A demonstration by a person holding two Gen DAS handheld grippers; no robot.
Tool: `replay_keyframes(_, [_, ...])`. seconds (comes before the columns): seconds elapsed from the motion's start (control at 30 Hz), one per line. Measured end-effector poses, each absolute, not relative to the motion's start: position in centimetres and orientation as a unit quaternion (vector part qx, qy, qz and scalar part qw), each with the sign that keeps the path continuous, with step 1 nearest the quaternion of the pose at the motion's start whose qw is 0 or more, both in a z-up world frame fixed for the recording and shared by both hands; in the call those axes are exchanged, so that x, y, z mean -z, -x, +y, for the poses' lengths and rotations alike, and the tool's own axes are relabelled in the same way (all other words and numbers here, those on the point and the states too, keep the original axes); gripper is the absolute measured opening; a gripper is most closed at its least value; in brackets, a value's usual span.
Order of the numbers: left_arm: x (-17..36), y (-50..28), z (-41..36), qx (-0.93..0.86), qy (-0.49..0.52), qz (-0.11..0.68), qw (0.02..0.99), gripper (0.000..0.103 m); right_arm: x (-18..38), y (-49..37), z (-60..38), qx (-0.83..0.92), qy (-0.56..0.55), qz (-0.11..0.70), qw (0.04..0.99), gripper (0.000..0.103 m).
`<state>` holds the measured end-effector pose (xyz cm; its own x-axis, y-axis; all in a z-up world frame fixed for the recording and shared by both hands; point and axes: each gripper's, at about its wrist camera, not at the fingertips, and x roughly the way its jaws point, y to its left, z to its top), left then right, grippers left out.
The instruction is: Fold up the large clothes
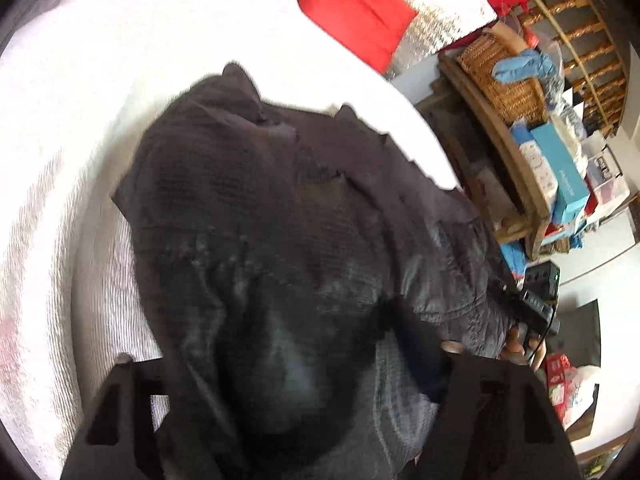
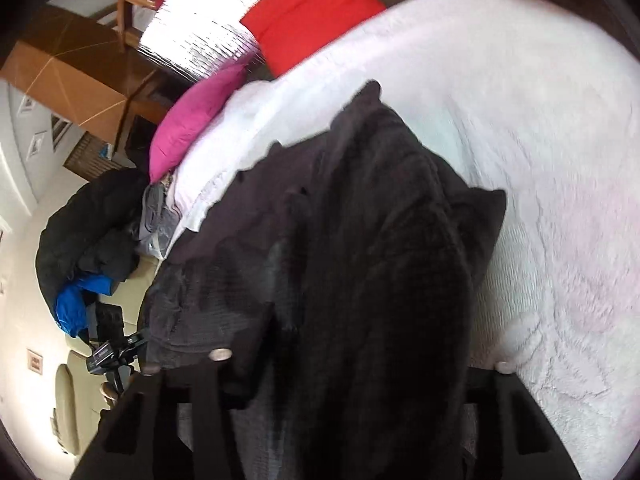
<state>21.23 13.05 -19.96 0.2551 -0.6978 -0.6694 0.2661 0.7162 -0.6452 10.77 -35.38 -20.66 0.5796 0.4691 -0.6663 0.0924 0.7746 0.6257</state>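
A large dark grey garment (image 1: 280, 208) lies bunched on the white bedspread (image 1: 80, 128), reaching to the bed's right edge. My left gripper (image 1: 288, 354) is at its near end. A thick fold of the cloth fills the gap between the two fingers, which press on it. In the right wrist view the same garment (image 2: 380, 220) runs up from the bedspread (image 2: 560, 160) into my right gripper (image 2: 328, 368). That gripper is shut on a bunched fold, and cloth laps over its left finger (image 2: 172, 384). A hand (image 1: 518, 344) holds the other tool at the bed's edge.
Red cushions (image 1: 352, 12) and a pink one (image 2: 192, 120) lie at the head of the bed. A wooden shelf with a wicker basket (image 1: 500, 76) and boxes stands beside it. On the other side are a cardboard box (image 2: 68, 68) and a heap of dark and blue clothes (image 2: 88, 248).
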Motion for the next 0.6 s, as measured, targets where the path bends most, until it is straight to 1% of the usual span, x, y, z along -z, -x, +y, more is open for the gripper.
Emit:
replay_keyframes(0.03, [19.6,-21.5,13.1,0.316,0.211,0.515,0.768,0.053,20.2,-10.7,-35.2,-0.11,-0.311,0.437,0.837,0.044])
replay_keyframes(0.13, [18.5,-21.9,13.0,0.316,0.218,0.486,0.785,0.043,19.0,-10.7,-35.2,-0.096,-0.298,0.418,0.852,0.041])
replay_keyframes(0.23, [17.9,-22.7,12.5,0.298,0.224,0.468,0.801,0.04,17.8,-11.1,-35.3,-0.08,-0.299,0.39,0.867,0.039])
replay_keyframes(0.37, [18.3,-23.2,12.2,0.268,0.208,0.469,0.815,0.04,17.4,-11.9,-36.0,-0.064,-0.312,0.366,0.874,0.038])
replay_keyframes(0.4, [18.7,-23.2,12.2,0.258,0.196,0.48,0.815,0.042,17.6,-12.1,-36.2,-0.06,-0.312,0.368,0.874,0.038])
replay_keyframes(0.43, [19.2,-23.4,12.2,0.247,0.192,0.493,0.812,0.05,18.2,-12.3,-36.5,-0.053,-0.311,0.377,0.871,0.038])
replay_keyframes(0.47, [19.6,-23.4,12.4,0.238,0.191,0.502,0.809,0.054,18.9,-12.6,-36.6,-0.05,-0.313,0.39,0.865,0.038])
replay_keyframes(0.53, [20.7,-23.5,12.6,0.219,0.187,0.526,0.8,0.068,20.3,-12.8,-37.5,-0.048,-0.328,0.412,0.849,0.04])
replay_keyframes(0.57, [20.9,-23.5,12.7,0.213,0.189,0.531,0.798,0.07,20.6,-12.6,-37.8,-0.055,-0.339,0.414,0.843,0.043])
replay_keyframes(0.6, [20.8,-23.3,12.9,0.21,0.194,0.532,0.797,0.071,20.5,-12.4,-38.0,-0.054,-0.342,0.413,0.842,0.05])
